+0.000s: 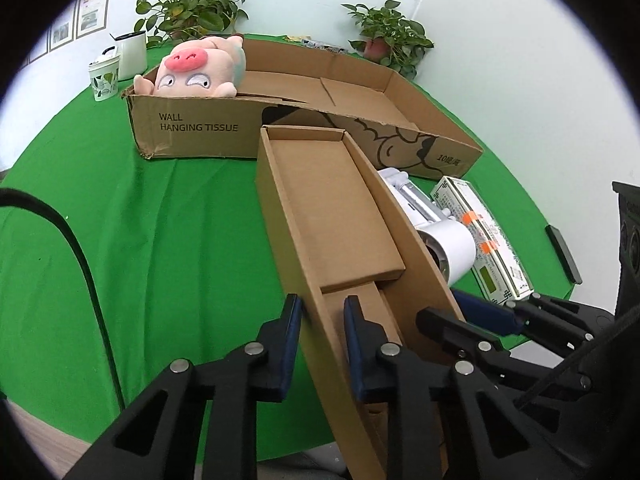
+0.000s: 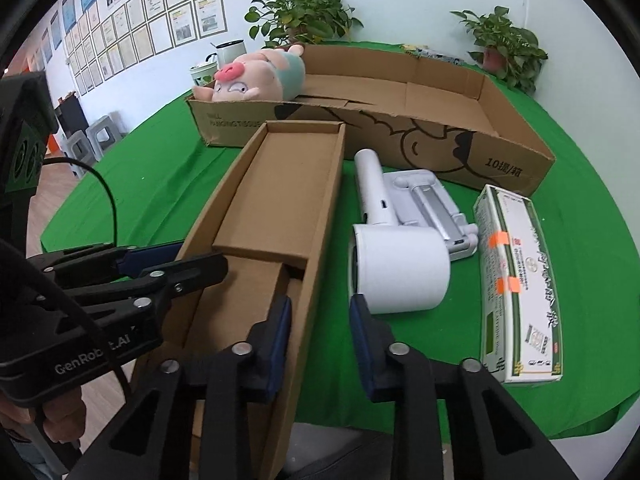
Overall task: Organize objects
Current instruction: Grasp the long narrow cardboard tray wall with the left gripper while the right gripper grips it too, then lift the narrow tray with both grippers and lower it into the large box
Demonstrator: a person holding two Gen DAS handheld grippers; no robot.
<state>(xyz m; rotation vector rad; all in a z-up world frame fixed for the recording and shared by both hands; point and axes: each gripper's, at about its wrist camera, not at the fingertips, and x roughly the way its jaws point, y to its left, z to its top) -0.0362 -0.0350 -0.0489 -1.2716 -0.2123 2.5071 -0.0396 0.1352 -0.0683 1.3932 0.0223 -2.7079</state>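
Note:
A long narrow open cardboard box lies on the green cloth, with a smaller folded insert inside. My left gripper straddles its left wall near the end closest to me, pads shut on the cardboard. My right gripper is shut the same way on the right wall. Each wrist view shows the other gripper too: the right gripper and the left gripper. Behind stands a big shallow carton holding a pink pig plush.
Right of the narrow box lie a white handheld device, a white folding stand and a green-and-white carton. Two mugs and potted plants stand at the back. A black flat object lies at the table's right edge.

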